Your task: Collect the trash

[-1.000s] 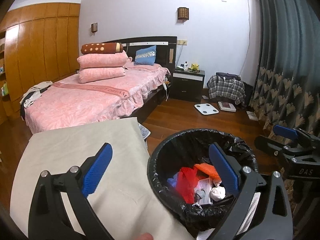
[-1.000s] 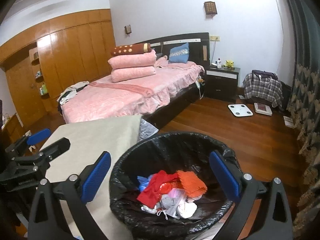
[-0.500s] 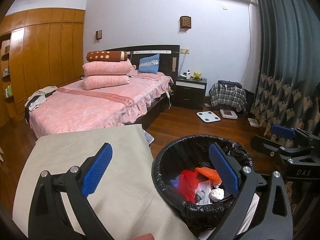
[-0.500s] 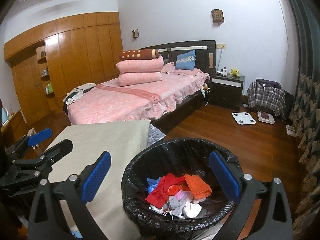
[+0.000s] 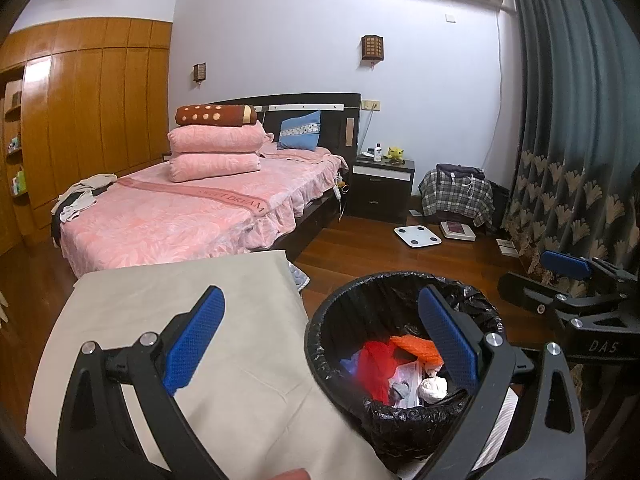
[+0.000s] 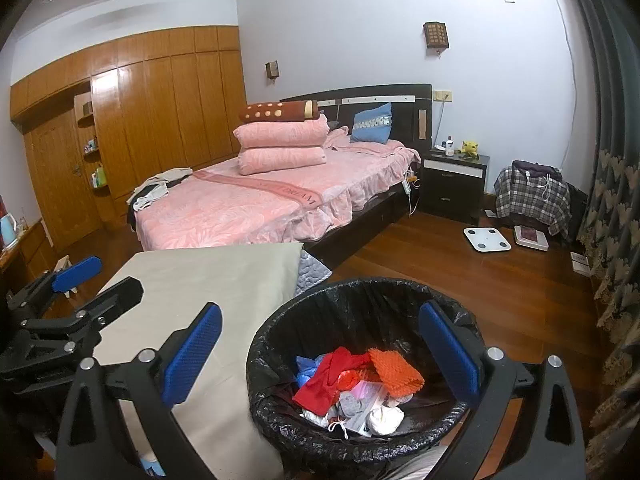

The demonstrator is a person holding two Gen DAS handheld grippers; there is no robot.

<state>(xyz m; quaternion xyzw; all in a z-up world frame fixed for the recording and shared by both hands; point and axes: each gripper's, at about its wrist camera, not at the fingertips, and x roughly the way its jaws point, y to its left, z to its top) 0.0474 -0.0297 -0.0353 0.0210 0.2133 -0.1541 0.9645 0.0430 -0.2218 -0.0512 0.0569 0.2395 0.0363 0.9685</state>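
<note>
Trash (image 6: 356, 380) heaped in black-lined bin (image 6: 280, 328), left gripper (image 5: 320, 336) and right gripper (image 6: 320, 344) level above, fingers spread, empty

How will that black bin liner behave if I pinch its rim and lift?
The bin liner looks thin and crinkled, so it will probably be floppy and stretch. Its load, such as the red cloth and orange mesh, looks light. The glossy film may slip in the gripper.
</note>
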